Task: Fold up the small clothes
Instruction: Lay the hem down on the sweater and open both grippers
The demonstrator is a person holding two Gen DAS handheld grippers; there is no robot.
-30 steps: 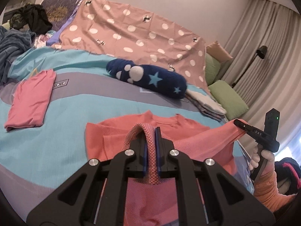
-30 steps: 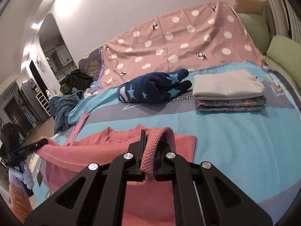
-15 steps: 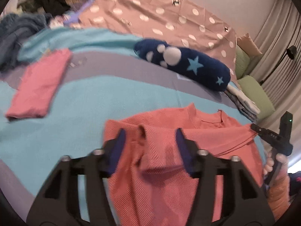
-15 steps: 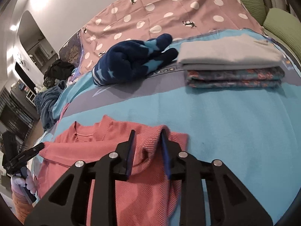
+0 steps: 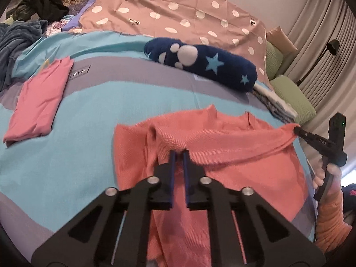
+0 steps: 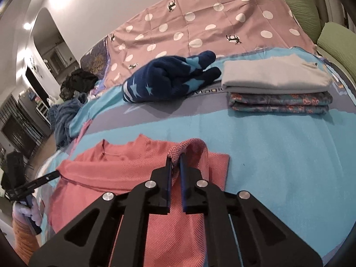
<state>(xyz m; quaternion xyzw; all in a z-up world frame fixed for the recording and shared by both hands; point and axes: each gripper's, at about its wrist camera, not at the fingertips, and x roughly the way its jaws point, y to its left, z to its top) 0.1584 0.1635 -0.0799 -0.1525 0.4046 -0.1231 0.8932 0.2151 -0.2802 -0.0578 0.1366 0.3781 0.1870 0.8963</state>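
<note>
A coral knit top lies on the bed with its neckline toward the far side. It also shows in the right wrist view. My left gripper is shut on a pinched fold of the top's left side. My right gripper is shut on a fold of its right side. The right gripper also shows in the left wrist view, with the fabric stretched to its tip. The left gripper shows in the right wrist view, gripping the other edge.
A folded pink garment lies at the left. A navy star-print fleece roll lies behind the top. Folded grey and floral clothes are stacked at the right. Green pillows and a dark laundry pile line the edges.
Both grippers opened half a second ago and have closed again on folds of the top. The top now lies flatter on the bed, with its sides gathered at the fingertips.
</note>
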